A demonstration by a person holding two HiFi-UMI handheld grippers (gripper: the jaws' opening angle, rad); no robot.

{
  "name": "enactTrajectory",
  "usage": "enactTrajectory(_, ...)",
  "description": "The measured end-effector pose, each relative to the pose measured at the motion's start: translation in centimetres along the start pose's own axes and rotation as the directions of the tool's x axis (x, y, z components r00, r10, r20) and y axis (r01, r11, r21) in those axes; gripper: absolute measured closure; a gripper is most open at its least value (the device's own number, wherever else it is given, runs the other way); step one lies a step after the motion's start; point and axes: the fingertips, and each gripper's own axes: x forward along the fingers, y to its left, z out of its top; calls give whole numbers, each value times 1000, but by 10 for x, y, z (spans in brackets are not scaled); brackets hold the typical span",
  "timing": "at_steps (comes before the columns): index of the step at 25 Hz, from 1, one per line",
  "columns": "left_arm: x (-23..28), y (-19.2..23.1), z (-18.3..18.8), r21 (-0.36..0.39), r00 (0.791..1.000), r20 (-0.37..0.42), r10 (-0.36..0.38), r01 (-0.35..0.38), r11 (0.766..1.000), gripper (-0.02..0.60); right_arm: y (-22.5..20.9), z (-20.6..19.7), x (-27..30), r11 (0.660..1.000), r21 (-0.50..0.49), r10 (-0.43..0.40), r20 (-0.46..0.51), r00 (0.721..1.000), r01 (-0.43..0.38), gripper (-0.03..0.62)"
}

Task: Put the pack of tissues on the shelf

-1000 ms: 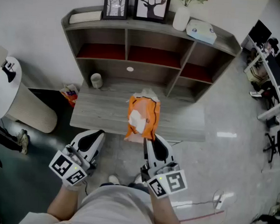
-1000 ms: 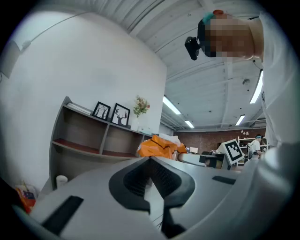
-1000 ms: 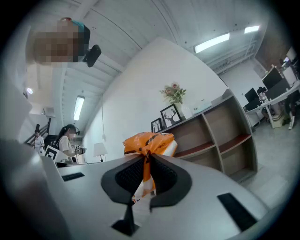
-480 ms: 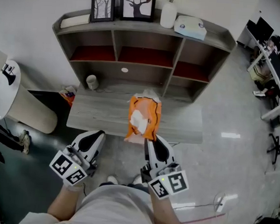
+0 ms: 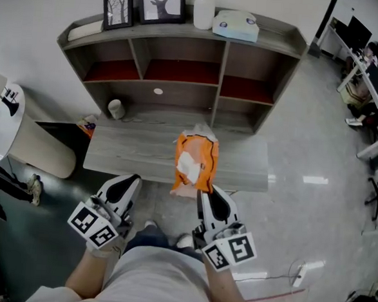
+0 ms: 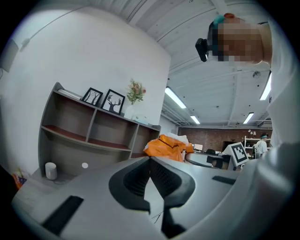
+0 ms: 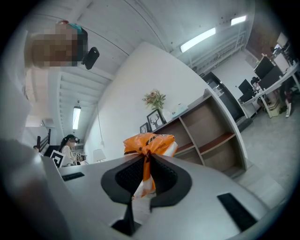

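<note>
Shelf (image 5: 183, 53) stands against the white wall, three open bays across, reddish boards inside. Low grey table (image 5: 130, 155) sits right in front of it, touching its base. The person stands at the table's near edge with a tool in each hand.

Orange-and-white pack (image 5: 194, 163) of tissues is up in the air over the table's near edge, not on the shelf, tilted away from the person toward the middle bay. Right tool (image 7: 145, 161) has its jaws pinched on the pack's near end; the wrapper is squeezed between the pads and the rest of the pack sticks out past the tips. Left tool (image 6: 150, 160) hangs beside it, off the table's front edge, jaws pressed together with nothing between them.

On the shelf top: small frame (image 5: 118, 8), bigger frame (image 5: 162, 0), white vase (image 5: 203, 11), pale blue box (image 5: 235, 24) toward the right. White cup (image 5: 116, 108) stands at the table's back left, under the left bay.
</note>
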Motion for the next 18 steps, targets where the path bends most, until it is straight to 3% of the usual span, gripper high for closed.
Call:
enactTrajectory(10,36,8,-20,-41,998,-38,-42,40,998,566,-35,-8,5,999,16,-49,-28,998,49,551)
enactTrajectory(18,62,63,-12,-72,997,-48,-58,54,996,566,-56,-23,54,994,25,-104,-66,992,106,551)
